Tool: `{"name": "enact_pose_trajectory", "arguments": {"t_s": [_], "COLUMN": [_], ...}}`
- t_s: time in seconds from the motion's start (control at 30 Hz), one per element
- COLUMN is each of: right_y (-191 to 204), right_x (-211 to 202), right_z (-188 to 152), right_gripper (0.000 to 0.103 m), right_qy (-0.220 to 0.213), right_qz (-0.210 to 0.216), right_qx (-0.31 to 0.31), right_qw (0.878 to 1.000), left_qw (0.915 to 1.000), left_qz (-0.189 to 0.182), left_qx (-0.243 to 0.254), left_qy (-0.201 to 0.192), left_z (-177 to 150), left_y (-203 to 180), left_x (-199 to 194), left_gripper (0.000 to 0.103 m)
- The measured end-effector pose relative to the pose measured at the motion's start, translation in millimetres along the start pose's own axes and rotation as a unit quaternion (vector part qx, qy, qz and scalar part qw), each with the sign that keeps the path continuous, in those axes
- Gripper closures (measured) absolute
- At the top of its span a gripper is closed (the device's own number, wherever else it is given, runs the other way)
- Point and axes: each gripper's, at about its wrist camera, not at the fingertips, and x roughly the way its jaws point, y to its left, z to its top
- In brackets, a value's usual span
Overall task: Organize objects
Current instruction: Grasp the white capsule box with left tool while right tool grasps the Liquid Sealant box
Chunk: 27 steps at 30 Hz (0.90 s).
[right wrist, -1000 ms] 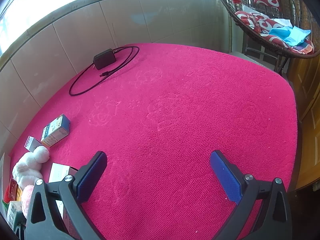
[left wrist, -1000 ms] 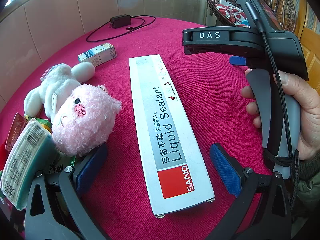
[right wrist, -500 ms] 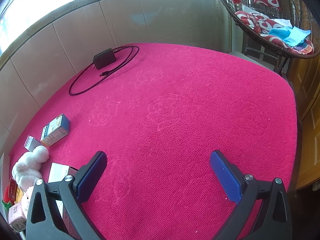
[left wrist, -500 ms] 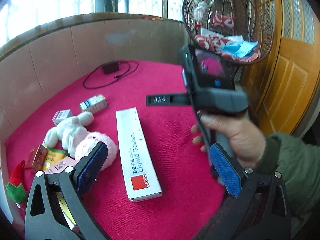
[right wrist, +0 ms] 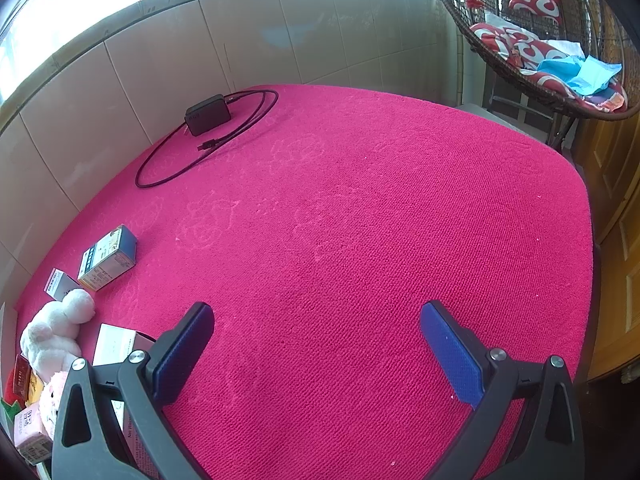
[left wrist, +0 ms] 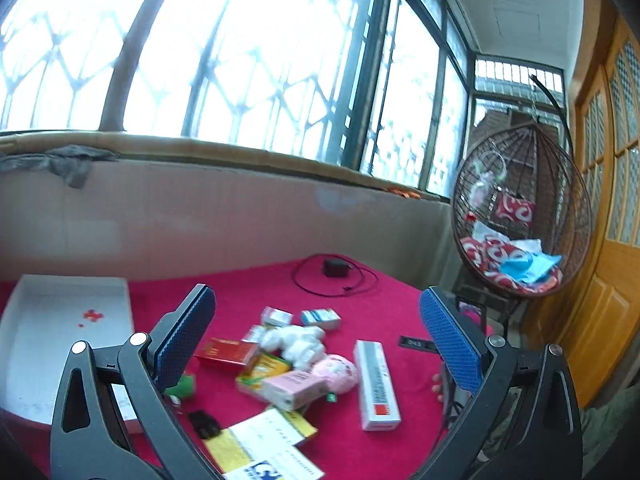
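My left gripper (left wrist: 316, 338) is open and empty, held high above the red table. Below it lies a pile: a long white sealant box (left wrist: 376, 384), a pink plush (left wrist: 336, 372), a white plush (left wrist: 296, 342), a pink box (left wrist: 292, 390), a red box (left wrist: 226, 354), two small cartons (left wrist: 320, 319) and leaflets (left wrist: 264, 440). A white tray (left wrist: 60, 320) sits at the left. My right gripper (right wrist: 318, 354) is open and empty, low over bare red cloth; the white plush (right wrist: 54, 338) and a blue-white carton (right wrist: 107, 257) are at its left.
A black power adapter with coiled cable (right wrist: 208, 114) lies at the table's far side near the tiled wall. A wicker hanging chair with cushions (left wrist: 520, 216) stands at the right beside a wooden door (left wrist: 600, 240). The right gripper's body shows partly behind my left gripper's right finger (left wrist: 448, 344).
My left gripper has risen and pulled back far from the sealant box, so the whole pile and the tray are in view. The right gripper has not moved.
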Motion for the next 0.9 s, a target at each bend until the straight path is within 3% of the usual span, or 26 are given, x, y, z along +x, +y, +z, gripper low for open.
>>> {"name": "enact_pose_trajectory", "arguments": {"t_s": [0.17,0.23,0.3,0.43,0.53,0.63,0.73,0.8,0.9], "right_y": [0,0,-1,-5,-11,-17,-12,-3,21], "right_x": [0,0,-1,-2,-7,-18,-38,-56,-83], "right_z": [0,0,0,0,0,-7,-20,-28,-45], "right_gripper": [0.0,0.0,0.0,0.0,0.0,0.0,0.0,0.0,0.0], "right_qy": [0.0,0.0,-0.001,-0.005,-0.012,-0.014,0.001,0.005,0.01], "right_qz": [0.0,0.0,0.002,0.013,0.035,0.061,0.102,0.134,0.164], "right_qx": [0.0,0.0,0.002,0.01,0.024,0.026,-0.005,-0.035,-0.096], "right_qw": [1.0,1.0,1.0,1.0,0.999,0.998,0.995,0.99,0.982], "left_qw": [0.9949,0.9931,0.9931,0.9899,0.9777,0.9628,0.9513,0.9466,0.9464], "left_qz": [0.083,0.109,0.112,0.067,0.024,-0.015,-0.053,-0.067,-0.082], "left_qx": [0.004,0.02,0.036,0.066,0.117,0.169,0.187,0.188,0.172], "left_qy": [-0.057,-0.038,0.002,0.106,0.173,0.21,0.239,0.253,0.26], "left_z": [-7,-14,-25,-58,-93,-119,-136,-143,-145], "left_y": [36,45,56,65,45,24,12,10,12], "left_x": [-58,-65,-65,-43,-16,11,35,47,57], "left_gripper": [0.0,0.0,0.0,0.0,0.0,0.0,0.0,0.0,0.0]}}
